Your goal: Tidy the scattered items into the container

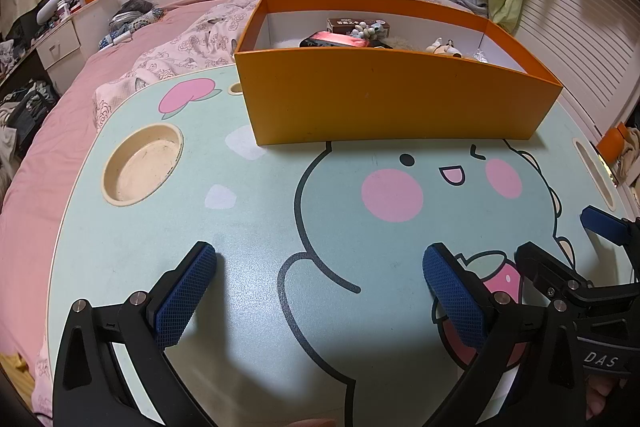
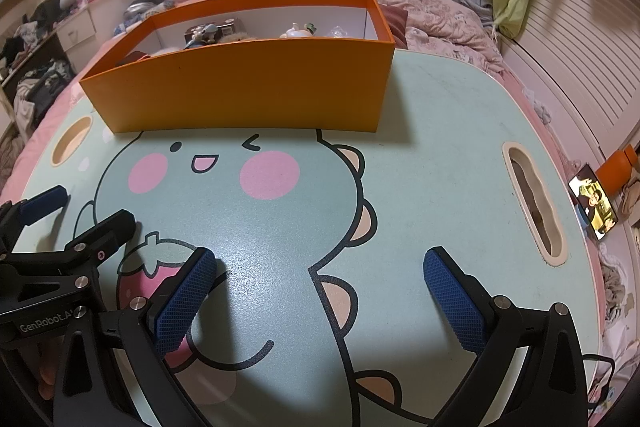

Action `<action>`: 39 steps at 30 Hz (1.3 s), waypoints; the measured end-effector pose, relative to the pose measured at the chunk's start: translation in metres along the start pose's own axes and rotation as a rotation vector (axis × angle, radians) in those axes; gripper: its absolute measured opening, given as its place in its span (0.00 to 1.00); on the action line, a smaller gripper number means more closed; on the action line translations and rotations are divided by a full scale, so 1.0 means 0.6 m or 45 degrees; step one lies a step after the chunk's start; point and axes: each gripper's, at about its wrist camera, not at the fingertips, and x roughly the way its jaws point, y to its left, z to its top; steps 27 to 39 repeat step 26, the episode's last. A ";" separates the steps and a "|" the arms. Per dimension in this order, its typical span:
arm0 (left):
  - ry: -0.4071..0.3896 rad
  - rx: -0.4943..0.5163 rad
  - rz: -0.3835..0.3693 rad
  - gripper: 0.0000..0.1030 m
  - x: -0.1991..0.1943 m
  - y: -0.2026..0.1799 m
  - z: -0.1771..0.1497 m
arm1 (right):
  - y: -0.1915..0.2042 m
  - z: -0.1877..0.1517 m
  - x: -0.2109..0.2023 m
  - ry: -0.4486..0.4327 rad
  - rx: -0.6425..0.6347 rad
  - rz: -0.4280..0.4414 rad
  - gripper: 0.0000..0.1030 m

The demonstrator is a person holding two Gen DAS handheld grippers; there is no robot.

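Note:
An orange box (image 1: pixel 392 99) (image 2: pixel 248 91) stands at the far side of the mint cartoon lap table (image 1: pixel 168 227) (image 2: pixel 432 155). Inside it lie a brown carton (image 1: pixel 356 25), a red-and-black packet (image 1: pixel 336 41), a small cream figurine (image 1: pixel 442 47) (image 2: pixel 298 31) and other small toys. My left gripper (image 1: pixel 320 267) hovers open over the near part of the table, nothing between its fingers. My right gripper (image 2: pixel 320 267) is open too, beside the left one, and holds nothing. Each gripper shows at the edge of the other's view.
A round cup recess (image 1: pixel 142 167) sits in the table's left side and a long slot (image 2: pixel 534 201) in its right. The table rests on a pink bed (image 1: pixel 60 131) with a rumpled quilt (image 2: pixel 436 15). A phone (image 2: pixel 594 207) with a lit screen lies right.

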 end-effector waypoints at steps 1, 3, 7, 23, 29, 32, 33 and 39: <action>0.000 0.000 0.000 1.00 0.000 0.000 0.000 | 0.000 0.000 0.000 0.000 0.000 0.000 1.00; 0.000 0.000 0.000 1.00 0.000 0.000 0.000 | 0.000 0.000 0.000 0.000 0.000 0.000 1.00; 0.000 0.000 0.000 1.00 0.000 0.000 0.000 | 0.000 0.001 0.000 0.000 0.000 0.000 1.00; -0.001 0.000 0.000 1.00 0.001 -0.003 0.003 | 0.000 0.000 0.000 0.000 0.000 0.000 1.00; -0.001 0.000 0.000 1.00 0.001 -0.003 0.004 | 0.000 -0.001 0.000 0.000 0.000 0.000 1.00; -0.001 0.000 0.000 1.00 0.001 -0.003 0.004 | 0.000 -0.001 0.000 0.000 0.000 0.000 1.00; -0.001 0.000 0.000 1.00 0.001 -0.003 0.004 | 0.000 -0.001 0.000 0.000 0.000 0.000 1.00; -0.001 0.000 0.000 1.00 0.001 -0.003 0.004 | 0.000 -0.001 0.000 0.000 0.000 0.000 1.00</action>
